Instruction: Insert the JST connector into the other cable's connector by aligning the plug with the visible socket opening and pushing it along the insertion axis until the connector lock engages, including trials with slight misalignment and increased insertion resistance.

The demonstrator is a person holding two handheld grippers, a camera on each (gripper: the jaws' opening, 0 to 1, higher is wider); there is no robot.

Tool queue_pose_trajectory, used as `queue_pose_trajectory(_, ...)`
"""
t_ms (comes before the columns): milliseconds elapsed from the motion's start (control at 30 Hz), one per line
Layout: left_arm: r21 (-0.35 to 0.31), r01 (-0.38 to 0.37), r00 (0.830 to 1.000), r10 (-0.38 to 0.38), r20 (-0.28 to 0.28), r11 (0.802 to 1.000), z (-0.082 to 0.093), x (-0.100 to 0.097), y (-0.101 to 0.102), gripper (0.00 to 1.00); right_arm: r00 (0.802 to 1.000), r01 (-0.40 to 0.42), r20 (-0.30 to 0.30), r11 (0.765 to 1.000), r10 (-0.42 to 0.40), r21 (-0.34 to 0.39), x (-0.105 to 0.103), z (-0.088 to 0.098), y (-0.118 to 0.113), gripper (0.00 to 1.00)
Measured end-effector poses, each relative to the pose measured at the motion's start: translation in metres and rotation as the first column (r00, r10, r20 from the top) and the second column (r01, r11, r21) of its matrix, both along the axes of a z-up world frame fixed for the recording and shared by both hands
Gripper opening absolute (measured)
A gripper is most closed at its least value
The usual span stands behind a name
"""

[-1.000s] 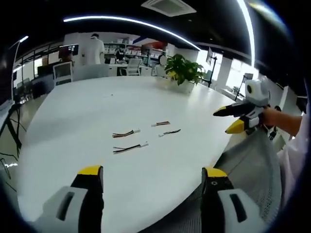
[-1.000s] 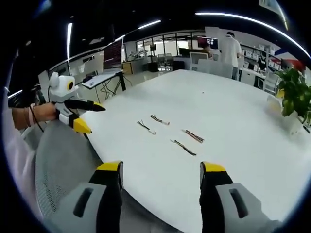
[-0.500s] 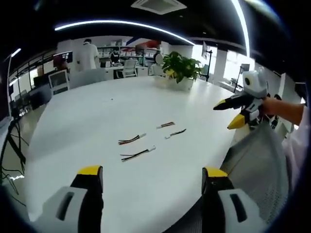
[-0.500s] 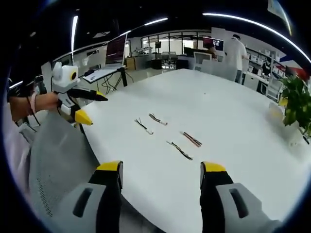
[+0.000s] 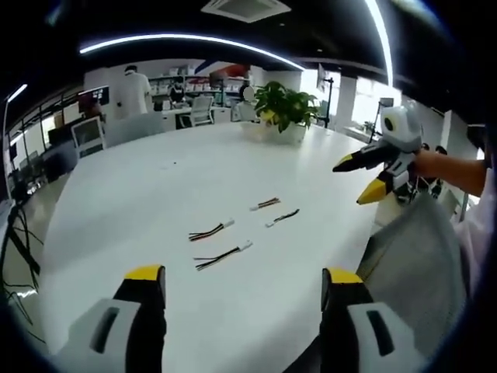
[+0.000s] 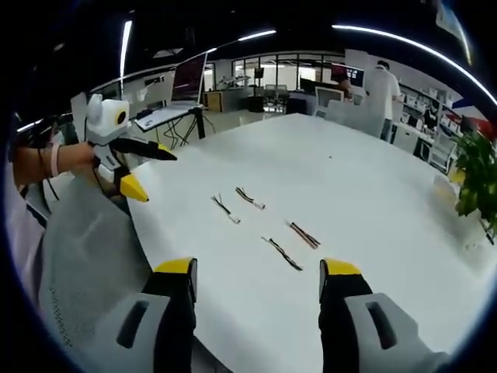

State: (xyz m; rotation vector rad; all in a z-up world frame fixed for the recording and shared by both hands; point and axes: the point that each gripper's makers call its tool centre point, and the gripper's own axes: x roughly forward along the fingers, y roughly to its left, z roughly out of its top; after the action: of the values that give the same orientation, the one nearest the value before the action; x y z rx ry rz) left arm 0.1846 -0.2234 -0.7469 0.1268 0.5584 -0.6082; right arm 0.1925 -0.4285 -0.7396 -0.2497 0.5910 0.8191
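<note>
Both tools, left (image 5: 241,284) and right (image 6: 256,276), gape empty and have edged nearer the cables (image 5: 221,255) on the tabletop (image 5: 140,194); pickup looks next.

Four short wired JST connector cables lay on the large white round tabletop (image 5: 155,179), grouped near its middle, apart from one another. In the left gripper view, two lay nearer the camera: one cable (image 5: 210,231) behind, another (image 5: 223,255) in front of it. Two more lay to their right and farther off: cable (image 5: 265,203) behind cable (image 5: 282,217). The right gripper (image 5: 359,177) hung above the tabletop's right edge, beside a grey mesh chair back (image 5: 411,264). A potted green plant (image 5: 284,109) stood at the far rim. In the right gripper view, the left gripper (image 6: 143,170) hung at the tabletop's left edge.
</note>
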Motion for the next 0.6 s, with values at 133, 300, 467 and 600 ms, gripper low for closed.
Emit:
queue_pose_trajectory(133, 0.011, 0.014, 1.0, -0.014, 0.009, 1.0, 0.001, 0.004, -0.001, 0.81, 1.0, -0.01, 0.011, 1.0, 0.01, 0.003, 0.005, 0.002, 0.003, 0.62)
queue_pose_trajectory(300, 0.016, 0.027, 0.999, -0.027, 0.019, 1.0, 0.003, 0.009, -0.001, 0.81, 1.0, -0.016, 0.022, 1.0, 0.016, 0.005, 0.009, 0.004, 0.004, 0.62)
queue_pose_trajectory(467, 0.082, 0.058, 0.998, -0.059, 0.018, 0.995, -0.005, 0.012, 0.0, 0.8, 0.999, -0.034, 0.019, 0.999, 0.034, 0.002, 0.009, 0.004, 0.007, 0.61)
queue_pose_trajectory(600, 0.039, 0.055, 0.998, -0.056, 0.023, 0.998, -0.002, 0.014, -0.006, 0.79, 0.999, -0.035, 0.026, 0.999, 0.035, -0.003, 0.012, 0.004, 0.007, 0.61)
